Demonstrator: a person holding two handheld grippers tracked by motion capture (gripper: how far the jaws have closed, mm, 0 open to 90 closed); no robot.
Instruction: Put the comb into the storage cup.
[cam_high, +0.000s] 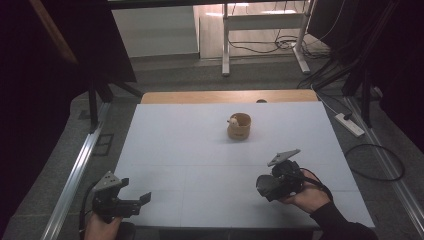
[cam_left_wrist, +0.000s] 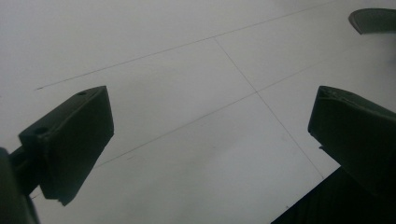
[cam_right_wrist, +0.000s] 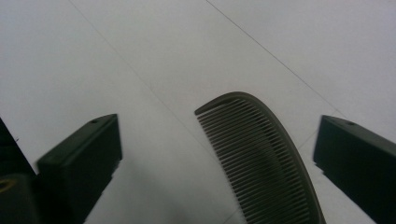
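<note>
Right gripper view: right tool (cam_right_wrist: 219, 154) jaws wide, straddling a dark comb (cam_right_wrist: 261, 158) flat on the surface (cam_right_wrist: 93, 56). Comb looks light, thin, stiff; pinch its spine. Left tool (cam_left_wrist: 210, 140) wide, empty.

The comb (cam_right_wrist: 261, 158) is the thing in hand: a dark, olive-grey plastic comb with a curved, arched spine and a long row of fine, closely set teeth. In the right gripper view it lies flat on the white table (cam_right_wrist: 140, 56), its rounded tip pointing toward 11 o'clock and its body running off the bottom edge toward 5 o'clock. The spine bows out on the 2 o'clock side, the teeth face 8 o'clock. It rests between the two black jaws without touching either. In the left gripper view its tip shows at 2 o'clock.
</note>
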